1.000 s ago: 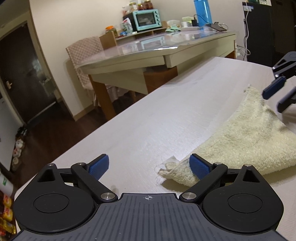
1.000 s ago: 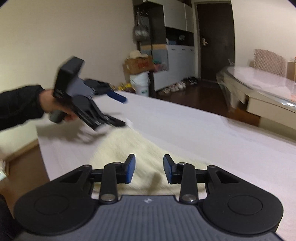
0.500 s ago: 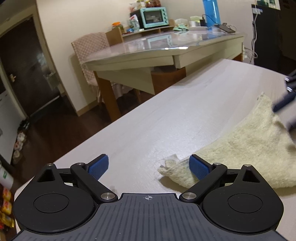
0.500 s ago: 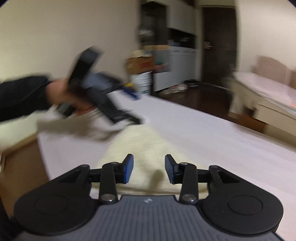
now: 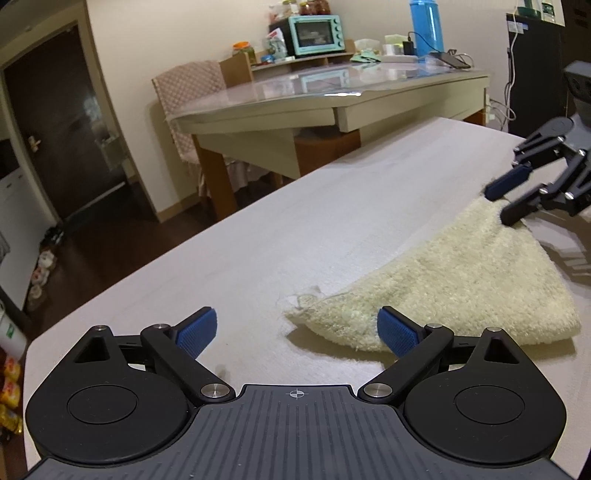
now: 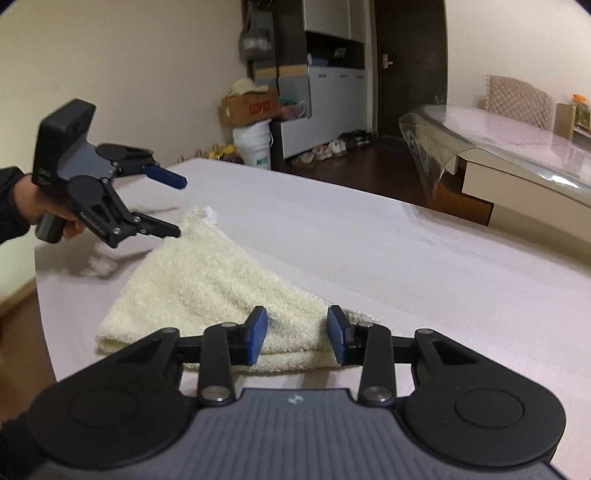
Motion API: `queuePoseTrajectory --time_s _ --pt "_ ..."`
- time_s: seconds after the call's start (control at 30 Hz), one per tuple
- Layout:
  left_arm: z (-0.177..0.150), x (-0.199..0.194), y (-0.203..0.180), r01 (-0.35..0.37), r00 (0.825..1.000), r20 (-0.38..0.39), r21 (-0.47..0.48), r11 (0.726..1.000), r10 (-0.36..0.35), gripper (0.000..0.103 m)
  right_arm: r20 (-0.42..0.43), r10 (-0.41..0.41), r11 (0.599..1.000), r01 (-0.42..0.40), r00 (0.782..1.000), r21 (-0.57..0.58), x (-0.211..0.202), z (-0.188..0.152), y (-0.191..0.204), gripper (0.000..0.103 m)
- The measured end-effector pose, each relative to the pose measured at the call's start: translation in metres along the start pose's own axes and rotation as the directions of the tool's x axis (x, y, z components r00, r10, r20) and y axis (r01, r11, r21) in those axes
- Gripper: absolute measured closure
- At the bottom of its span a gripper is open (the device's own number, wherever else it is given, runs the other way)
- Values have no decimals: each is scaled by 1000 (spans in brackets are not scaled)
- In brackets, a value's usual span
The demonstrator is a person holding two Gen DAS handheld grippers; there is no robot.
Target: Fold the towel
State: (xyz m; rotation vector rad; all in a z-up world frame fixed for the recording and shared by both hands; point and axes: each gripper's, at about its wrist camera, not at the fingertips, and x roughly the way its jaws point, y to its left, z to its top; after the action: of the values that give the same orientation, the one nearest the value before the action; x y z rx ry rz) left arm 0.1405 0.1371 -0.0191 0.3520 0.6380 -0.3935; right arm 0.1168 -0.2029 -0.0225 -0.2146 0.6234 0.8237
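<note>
Shifted since the earlier frames: both hand-held tools have moved across the pale grey surface (image 5: 258, 236), and the right tongs' (image 6: 295, 334) jaws have just narrowed a little with towel pile between them.

Item: cream fluffy terry towel (image 6: 207, 284), doubled into a rough triangle, lying flat on the surface; lower centre in the right wrist view, right half of the frame in the left wrist view (image 5: 436, 291).

Left tongs (image 5: 295, 330): released, blue pads wide apart, one towel corner lying just ahead of the right-hand pad. In the right wrist view (image 6: 177, 206) they sit upper left, gaping over the far towel corner, gripped by a hand (image 6: 48, 210) in a dark sleeve (image 6: 9, 206).

Right tongs: part open, astride the near towel corner, pads not visibly pressing. In the left wrist view (image 5: 508, 199) they hang at the right edge, at the towel's far tip.

Background: glass-topped wooden table (image 5: 332, 99), turquoise toaster oven (image 5: 316, 29).
</note>
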Motion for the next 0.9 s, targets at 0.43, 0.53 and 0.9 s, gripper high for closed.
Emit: queuePoseTrajectory --time_s 0.43,0.53,0.9 --pt "-7 -10 -13 -42 999 -7 -48 998 42 6 -56 1 998 2 998 57 1 3 -2 57" --pt "-6 -15 -15 -63 998 -10 -88 994 63 6 -53 -21 999 23 998 43 4 12 -1 57" --pt "-14 -53 -59 -133 988 -106 -213 968 113 2 -73 -109 990 115 991 87 -33 0 50 11"
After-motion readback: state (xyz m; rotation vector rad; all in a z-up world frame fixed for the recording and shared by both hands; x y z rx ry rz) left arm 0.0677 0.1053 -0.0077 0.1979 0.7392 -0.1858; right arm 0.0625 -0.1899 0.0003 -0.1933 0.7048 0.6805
